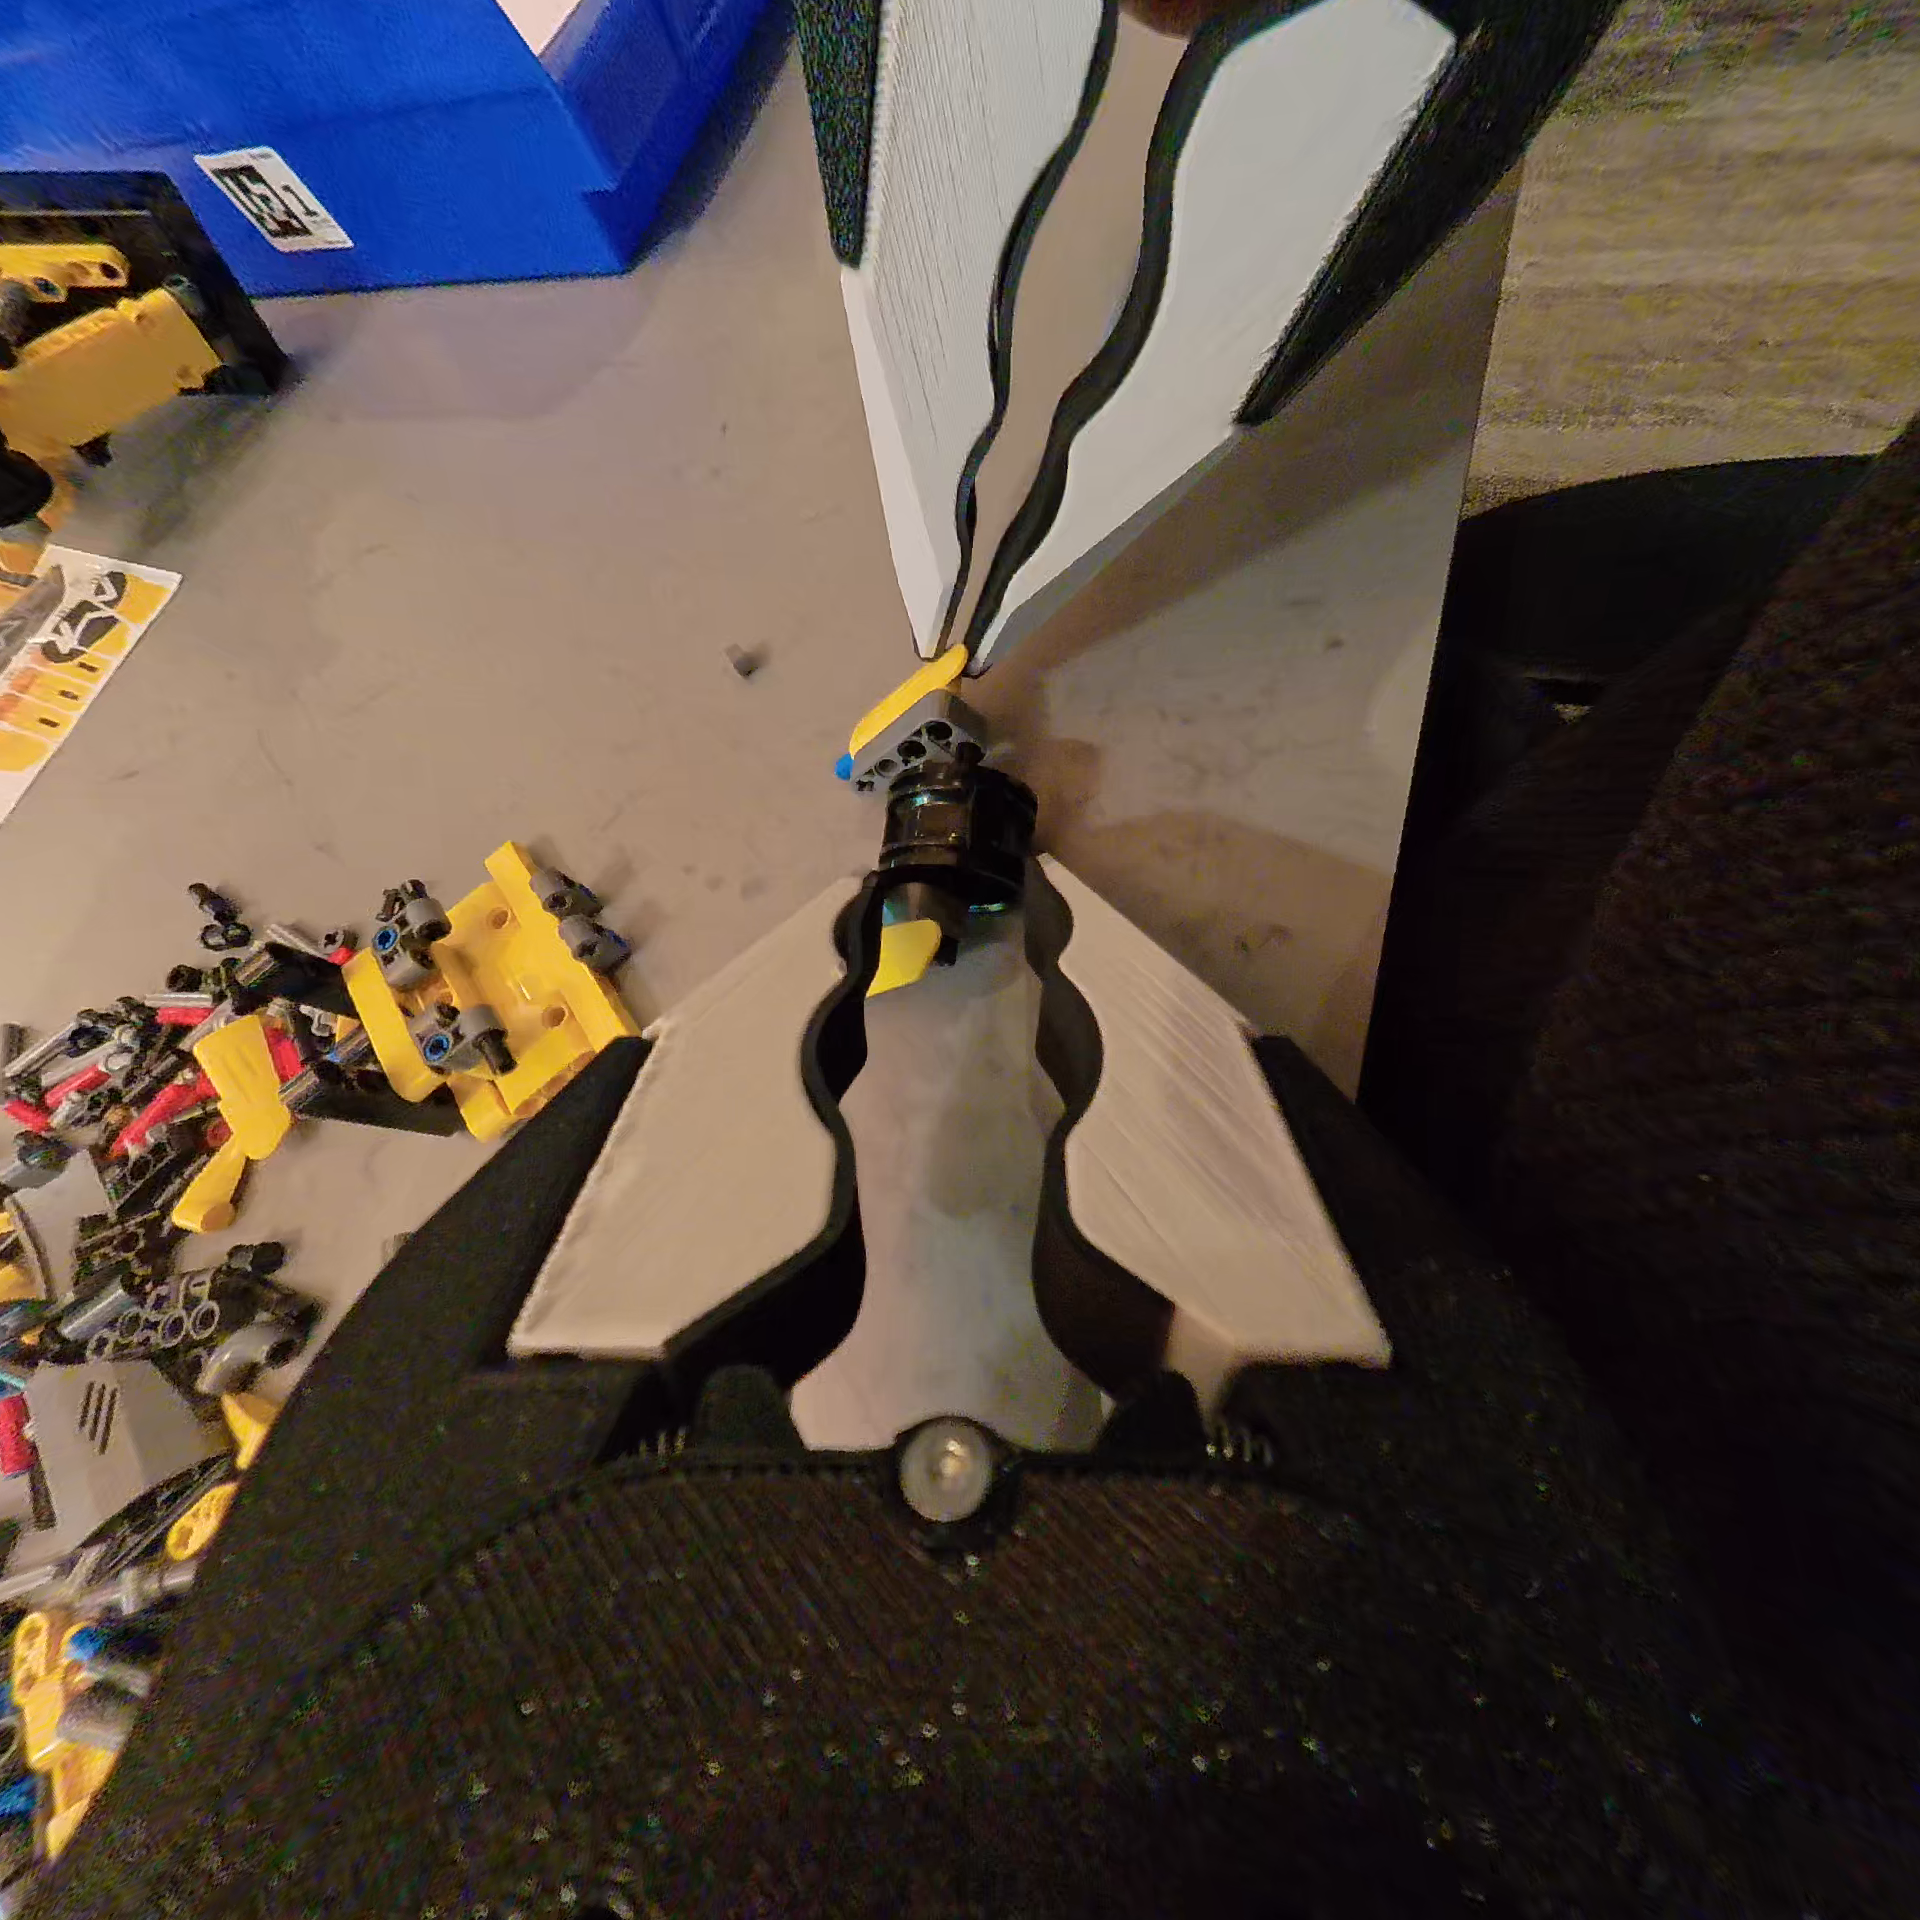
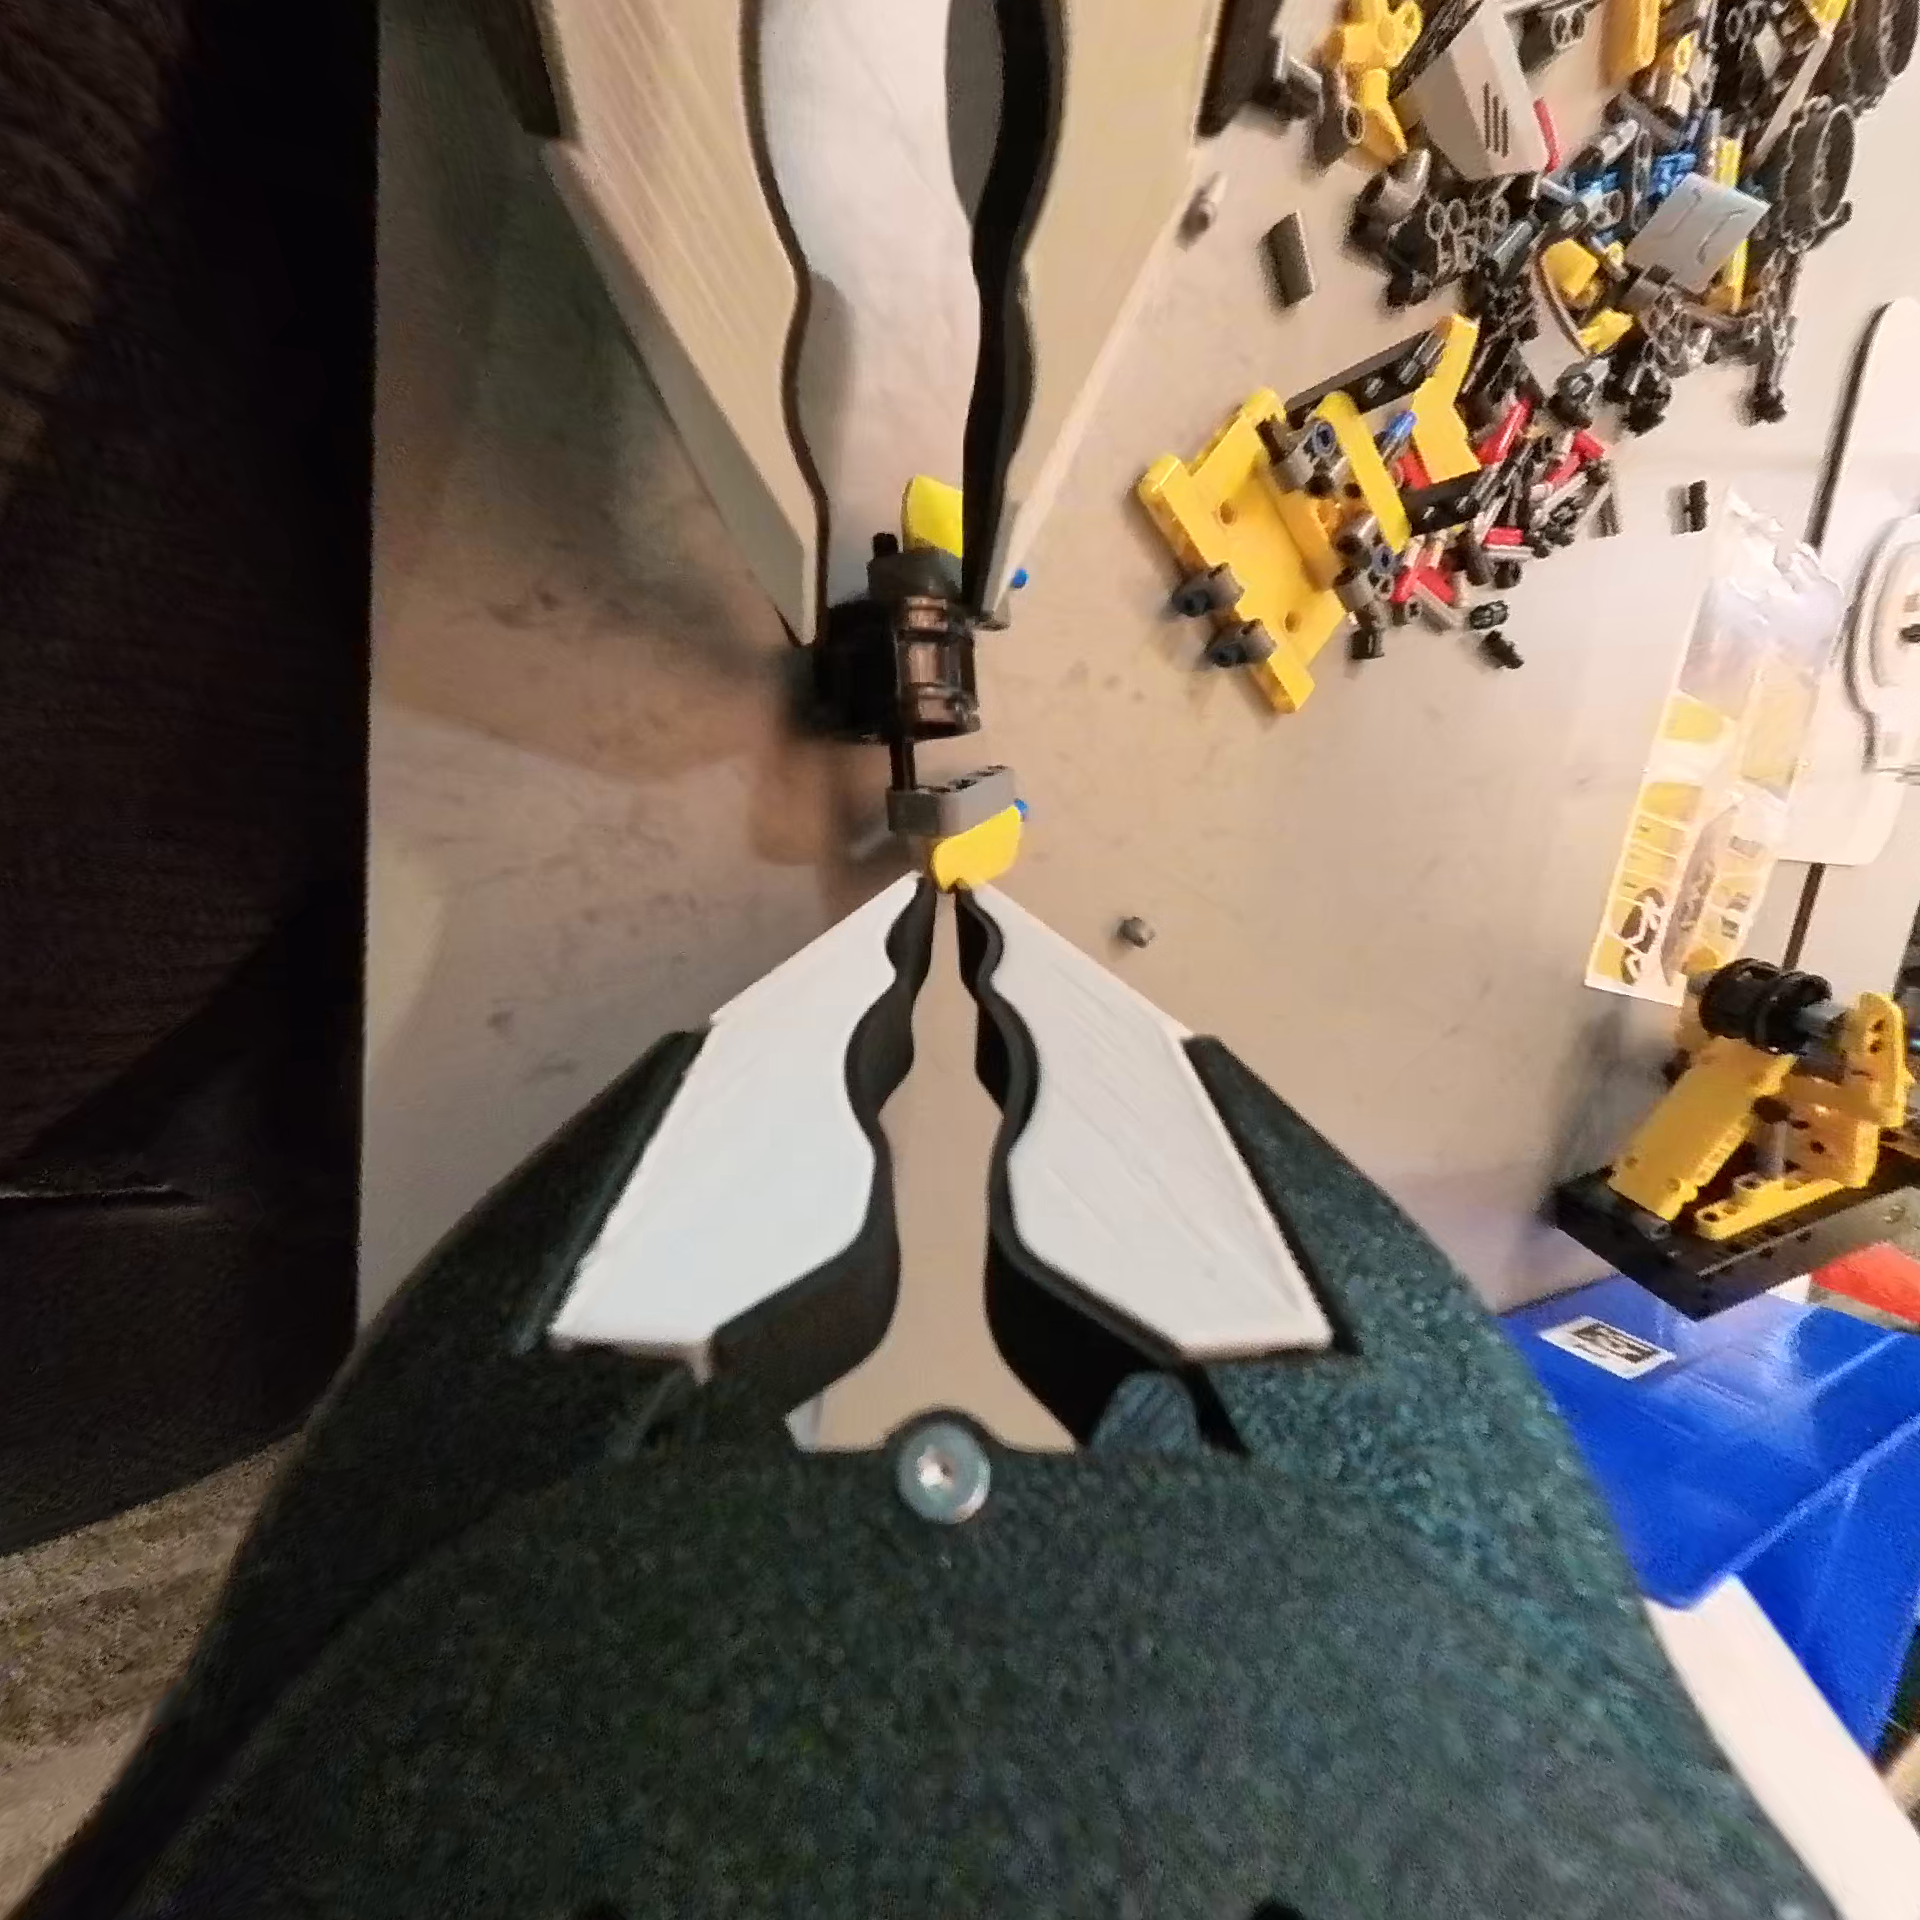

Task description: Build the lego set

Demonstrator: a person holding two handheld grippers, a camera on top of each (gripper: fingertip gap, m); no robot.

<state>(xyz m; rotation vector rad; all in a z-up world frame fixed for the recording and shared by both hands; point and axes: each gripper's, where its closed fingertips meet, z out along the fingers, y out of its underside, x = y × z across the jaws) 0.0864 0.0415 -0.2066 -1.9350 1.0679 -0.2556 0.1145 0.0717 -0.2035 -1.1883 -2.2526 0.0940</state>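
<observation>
A small brick assembly (image 1: pixel 920 774) hangs between both grippers above the grey table (image 1: pixel 520 582). It has a yellow curved panel (image 2: pixel 977 844), a grey holed beam (image 2: pixel 951 808), a black axle and a black cylinder (image 2: pixel 930 655) with a second yellow piece (image 1: pixel 902 951). My left gripper (image 1: pixel 951 883) is shut on the black cylinder end. My right gripper (image 2: pixel 940 888) is shut on the yellow panel's tip. Each gripper also shows in the other view, the right (image 1: pixel 954 649) from above and the left (image 2: pixel 899 623) from above.
A pile of loose yellow, black and red pieces (image 1: pixel 156 1091) with a yellow frame (image 1: pixel 520 987) lies on the table. A partly built yellow model on a black base (image 2: pixel 1766 1122), a blue bin (image 1: pixel 416 135), a sticker sheet (image 2: pixel 1683 790) and one small grey piece (image 1: pixel 743 660) are nearby. The table edge (image 1: pixel 1434 727) is close. Tip to tip, the grippers are about 5 cm apart. The small grey piece (image 1: pixel 743 660) sits 7 cm or so from the ends of my right fingers. My right wrist view (image 2: pixel 1131 935) looks at it from another angle.
</observation>
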